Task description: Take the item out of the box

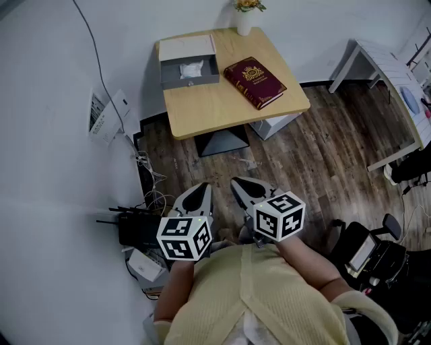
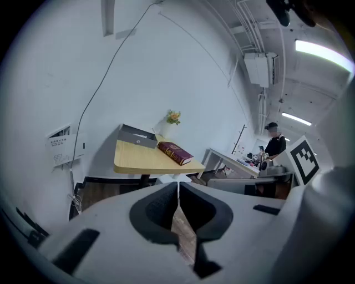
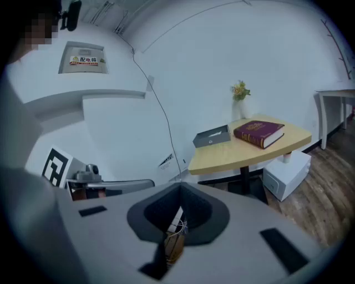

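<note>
Left gripper [image 2: 178,187] and right gripper [image 3: 177,191]: fingers shut, empty, well short of the table [image 1: 222,108]. If they arrive unopened, they could shove the box [image 1: 189,80].

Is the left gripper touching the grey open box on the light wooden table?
Apart. The head view shows the left gripper held near the person's body, above the floor, while the grey open box sits far off on the table.

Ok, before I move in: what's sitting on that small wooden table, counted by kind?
Grey box, open: 1
White item inside the box: 1
Dark red book: 1
White vase holding flowers: 1
Total: 4
</note>
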